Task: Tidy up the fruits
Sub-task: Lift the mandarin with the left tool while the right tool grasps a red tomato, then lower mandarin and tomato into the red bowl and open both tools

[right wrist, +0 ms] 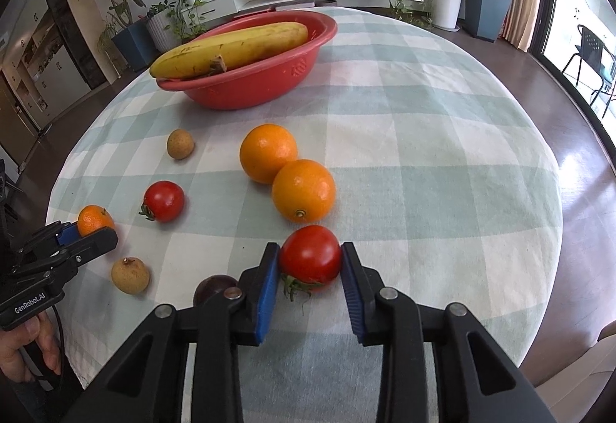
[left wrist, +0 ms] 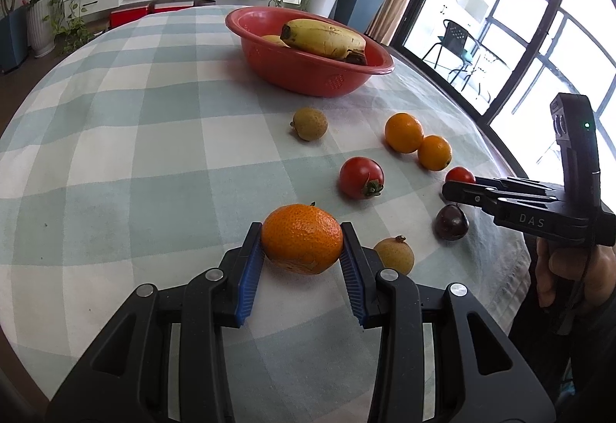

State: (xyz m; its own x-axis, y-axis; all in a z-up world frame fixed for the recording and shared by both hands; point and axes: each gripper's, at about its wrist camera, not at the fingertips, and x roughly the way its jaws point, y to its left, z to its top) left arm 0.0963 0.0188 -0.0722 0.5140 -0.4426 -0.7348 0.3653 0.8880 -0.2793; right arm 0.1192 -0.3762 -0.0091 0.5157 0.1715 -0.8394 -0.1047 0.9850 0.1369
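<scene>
My left gripper is shut on a small mandarin, blue pads pressing both its sides, on the checked tablecloth. My right gripper is shut on a red tomato near the table's front edge, and its pads touch the skin. A second tomato and two oranges lie loose between the grippers and the red bowl. The bowl holds a banana. In the left wrist view the right gripper reaches in from the right.
Two small tan longans lie on the cloth, and a dark purple fruit sits just left of my right gripper. The table edge curves close on the right. A hand holds the left gripper.
</scene>
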